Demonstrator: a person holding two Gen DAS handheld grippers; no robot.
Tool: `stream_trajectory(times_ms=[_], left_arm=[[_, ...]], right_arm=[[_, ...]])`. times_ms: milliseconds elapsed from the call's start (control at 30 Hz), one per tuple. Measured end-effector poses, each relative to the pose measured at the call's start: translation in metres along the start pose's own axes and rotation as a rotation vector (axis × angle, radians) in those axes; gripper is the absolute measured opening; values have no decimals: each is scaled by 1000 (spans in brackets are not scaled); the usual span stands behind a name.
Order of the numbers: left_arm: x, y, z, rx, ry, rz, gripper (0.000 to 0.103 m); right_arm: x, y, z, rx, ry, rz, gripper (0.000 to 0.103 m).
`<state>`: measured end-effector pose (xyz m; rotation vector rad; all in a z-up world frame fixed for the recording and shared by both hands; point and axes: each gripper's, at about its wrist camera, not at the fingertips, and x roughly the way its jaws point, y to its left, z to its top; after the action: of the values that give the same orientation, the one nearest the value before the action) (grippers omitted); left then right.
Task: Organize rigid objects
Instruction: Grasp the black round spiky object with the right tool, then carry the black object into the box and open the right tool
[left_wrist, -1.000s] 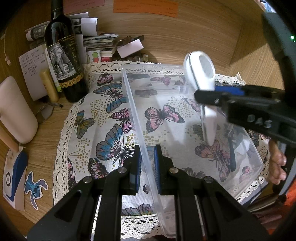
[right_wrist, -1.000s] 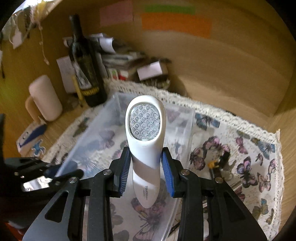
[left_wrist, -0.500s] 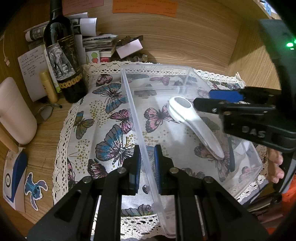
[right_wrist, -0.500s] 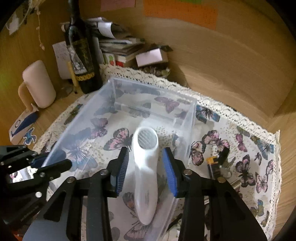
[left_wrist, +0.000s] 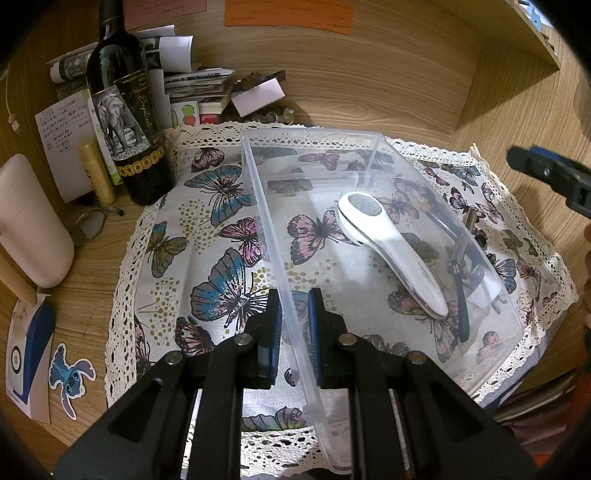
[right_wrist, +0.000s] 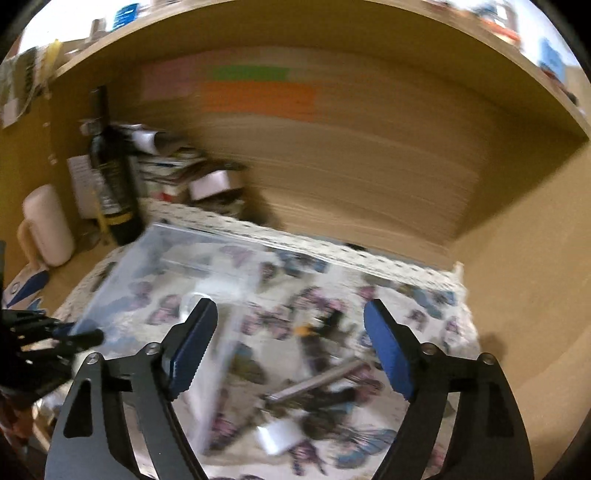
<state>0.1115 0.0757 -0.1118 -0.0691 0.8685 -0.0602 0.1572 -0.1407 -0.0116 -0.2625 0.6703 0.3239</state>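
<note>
A clear plastic bin (left_wrist: 255, 184) stands on the butterfly cloth (left_wrist: 207, 236). My left gripper (left_wrist: 293, 332) is shut on the bin's near left wall. A white handheld device (left_wrist: 388, 243) with a grid face lies flat inside the bin, free of any grip. In the blurred right wrist view, my right gripper (right_wrist: 291, 332) hangs above the cloth just right of the bin (right_wrist: 177, 258). Its jaws are opening wide with nothing between them. One of its blue-padded fingers (left_wrist: 546, 173) shows at the right edge of the left wrist view.
Right of the bin, loose small items lie on the cloth: a metal bar (right_wrist: 317, 380), a white piece (right_wrist: 277, 435) and dark bits. A wine bottle (left_wrist: 125, 110), a cream mug (left_wrist: 29, 225) and stacked papers (left_wrist: 195, 85) crowd the back left. Wooden walls enclose the back and right.
The right gripper lowered the white device into the bin, let it go, then pulled back up and to the right with its jaws widening. The left gripper kept its hold.
</note>
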Motion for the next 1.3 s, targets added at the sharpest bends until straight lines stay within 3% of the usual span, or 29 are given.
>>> stream_trajectory(times_ms=[167,400,500,567,767,800,867,1133,1300], left_arm=[[0,0,0,-3,-1,-1,14],[2,-2,0,0,0,9,14],[2,-2,0,-1,1,10,14],[2,-2,0,-1,2,13,14],[2,-2,-1,-1,2,15,14],[2,-2,0,-1,2,14,14],[2,-2,-1,-2,2,15,14],[2,-2,0,2,2,13,14],[2,-1,0,1,2,12,14]], right_arm=[[12,-27,-20,51,64,-61,80],[39,-40,-59,84,189,-50,77],[50,-41,-76,83,245,-36,53],[56,-43,-86,81,274,-32,47],[66,-36,-97,60,313,15,43],[69,-34,-99,56,324,26,37],[70,-31,-102,51,316,37,31],[51,-36,-86,76,236,30,31],[27,-35,-62,76,134,34,31]])
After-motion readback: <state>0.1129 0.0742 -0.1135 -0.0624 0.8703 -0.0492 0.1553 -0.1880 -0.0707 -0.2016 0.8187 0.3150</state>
